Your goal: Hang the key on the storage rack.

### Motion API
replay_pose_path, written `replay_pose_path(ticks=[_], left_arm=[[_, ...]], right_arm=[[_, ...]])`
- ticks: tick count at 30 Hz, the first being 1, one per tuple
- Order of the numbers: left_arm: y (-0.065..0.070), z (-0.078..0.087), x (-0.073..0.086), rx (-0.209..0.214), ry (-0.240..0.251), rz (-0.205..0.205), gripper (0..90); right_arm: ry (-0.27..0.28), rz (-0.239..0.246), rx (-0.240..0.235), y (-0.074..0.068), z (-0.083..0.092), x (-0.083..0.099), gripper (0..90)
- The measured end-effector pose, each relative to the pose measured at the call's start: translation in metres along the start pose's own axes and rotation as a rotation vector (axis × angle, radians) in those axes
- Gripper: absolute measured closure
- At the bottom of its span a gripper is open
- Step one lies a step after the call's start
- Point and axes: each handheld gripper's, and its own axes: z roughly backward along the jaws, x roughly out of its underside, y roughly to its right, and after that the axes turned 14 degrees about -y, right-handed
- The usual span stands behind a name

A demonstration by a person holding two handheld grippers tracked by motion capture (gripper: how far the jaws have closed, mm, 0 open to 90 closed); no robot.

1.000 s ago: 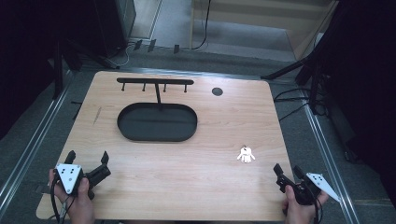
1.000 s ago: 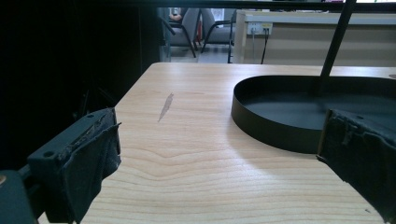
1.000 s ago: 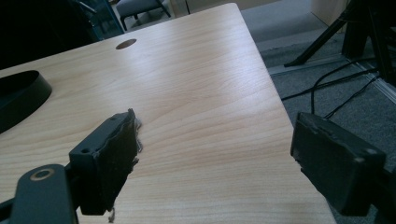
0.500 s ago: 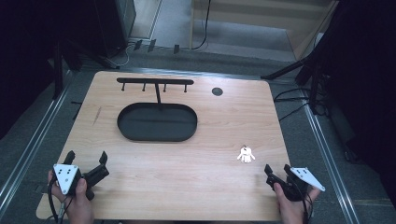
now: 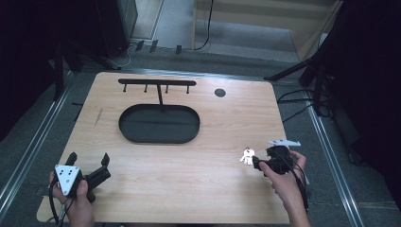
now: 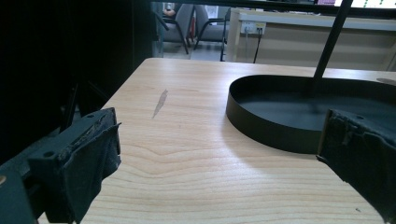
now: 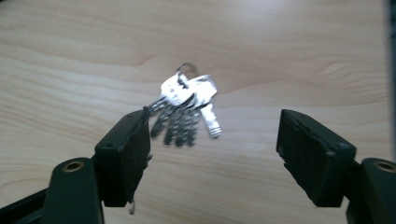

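High view: the right claw (image 5: pixel 257 163) sits just beside a bunch of silver metal keys (image 5: pixel 247 156) on the light wooden tabletop (image 5: pixel 213 123); the left claw (image 5: pixel 87 163) gapes wide, well apart. Right gripper view: jaws spread wide, the keys lying between them near one pad.

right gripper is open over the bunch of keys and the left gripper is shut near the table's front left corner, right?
One thing is off: the left gripper is open, not shut. The left gripper view shows its jaws spread wide with bare table between them. The rest holds: the right gripper is open over the bunch of keys, as the right gripper view shows.
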Motion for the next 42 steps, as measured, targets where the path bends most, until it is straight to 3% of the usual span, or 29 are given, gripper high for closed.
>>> replay_pose_path(ticks=[1,2,5,7,11,13,15,20,25,31,33,35,38,42], left_arm=[[-0.001,0.0,0.0,0.002,-0.003,0.001,0.0],[-0.001,0.0,0.0,0.005,-0.007,0.001,0.0],[-0.001,-0.001,-0.001,0.006,-0.012,-0.001,0.0],[0.0,-0.001,-0.001,0.004,-0.017,-0.007,0.0],[0.0,-0.001,-0.001,0.0,-0.017,-0.014,0.0],[0.0,-0.001,-0.001,0.0,-0.017,-0.014,0.0],[0.0,-0.001,-0.001,0.001,-0.016,-0.011,0.0],[0.001,-0.001,-0.001,-0.001,-0.018,-0.018,0.0],[0.001,-0.001,-0.001,-0.002,-0.017,-0.018,0.0],[0.001,-0.001,-0.001,-0.002,-0.017,-0.019,0.0],[0.001,-0.001,-0.001,-0.002,-0.018,-0.018,0.0],[0.001,-0.001,-0.001,-0.001,-0.018,-0.018,0.0],[0.001,-0.001,-0.001,-0.001,-0.018,-0.016,0.0],[0.001,-0.001,-0.001,-0.001,-0.018,-0.017,0.0]], right_arm=[[-0.071,-0.046,0.017,-0.003,-0.001,-0.013,29.1],[-0.099,-0.064,0.001,-0.003,-0.002,-0.018,28.3],[-0.202,-0.149,-0.106,-0.003,-0.006,-0.032,25.8],[-0.245,-0.175,-0.08,-0.006,-0.011,-0.04,24.1],[-0.277,-0.23,-0.021,-0.016,-0.022,-0.049,24.9],[-0.293,-0.232,0.034,-0.021,-0.029,-0.052,26.2],[-0.32,-0.232,0.057,-0.024,-0.034,-0.054,25.9],[-0.351,-0.256,0.056,-0.022,-0.041,-0.056,24.6],[-0.348,-0.259,0.04,-0.026,-0.044,-0.058,25.1],[-0.354,-0.286,0.083,-0.03,-0.05,-0.058,32.3],[-0.345,-0.286,0.107,-0.031,-0.049,-0.058,37.5],[-0.333,-0.255,0.127,-0.032,-0.049,-0.056,44.4],[-0.331,-0.218,0.12,-0.033,-0.046,-0.054,64.4],[-0.345,-0.161,0.091,-0.029,-0.042,-0.051,80.2]])
